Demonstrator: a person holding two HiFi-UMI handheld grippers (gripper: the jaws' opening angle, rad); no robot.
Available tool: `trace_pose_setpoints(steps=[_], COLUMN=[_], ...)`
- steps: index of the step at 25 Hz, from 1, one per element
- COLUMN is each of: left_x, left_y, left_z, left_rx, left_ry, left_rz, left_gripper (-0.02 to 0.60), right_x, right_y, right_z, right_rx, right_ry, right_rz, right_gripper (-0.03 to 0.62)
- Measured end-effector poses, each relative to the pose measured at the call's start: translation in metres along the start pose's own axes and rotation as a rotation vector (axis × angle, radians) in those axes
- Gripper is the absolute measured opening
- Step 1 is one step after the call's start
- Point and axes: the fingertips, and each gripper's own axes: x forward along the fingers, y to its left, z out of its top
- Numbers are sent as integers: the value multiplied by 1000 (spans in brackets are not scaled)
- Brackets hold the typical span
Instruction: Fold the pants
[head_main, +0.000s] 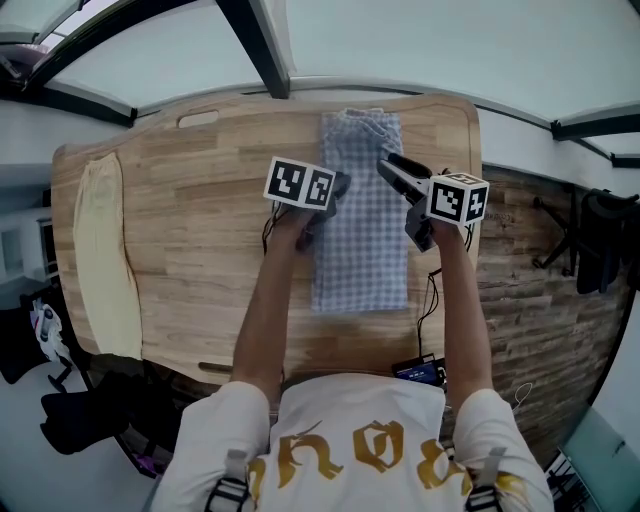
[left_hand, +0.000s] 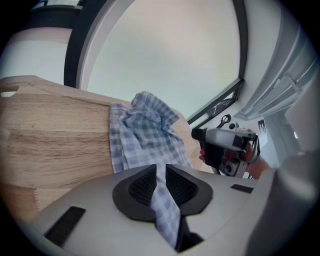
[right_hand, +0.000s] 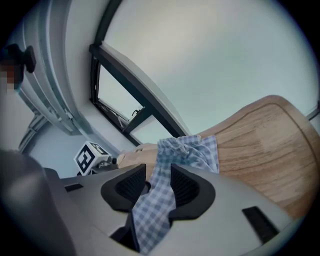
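Nearest, the left gripper pinches the left edge of the checked pants and the right gripper clamps the right edge — paired grips, likely to keep the fold square. The pants lie lengthwise on the wooden table, waistband farthest.

An indoor, studio-like workspace is shown, indicated by a wooden worktable, black frame beams and plank flooring.
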Motion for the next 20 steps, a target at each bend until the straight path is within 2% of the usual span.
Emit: trace_pose_setpoints(steps=[3, 5, 7, 13, 20], left_x=[-15, -26, -37, -73, -102], left_y=[-11, -17, -22, -41, -70], left_z=[-4, -13, -23, -65, -129], left_rx=[20, 46, 60, 43, 11], left_ry=[-32, -36, -40, -83, -111], left_rz=[17, 46, 71, 132, 160], left_gripper=[81, 81, 81, 81, 81], right_x=[-25, -44, -61, -112, -159], right_y=[7, 15, 23, 47, 71], right_z=[-16, -27, -41, -88, -132], right_rx=[-54, -65, -63, -45, -58], right_ry=[-11, -40, -55, -84, -81], right_rz=[-43, -56, -64, -90, -104], right_gripper=[152, 118, 115, 100, 73])
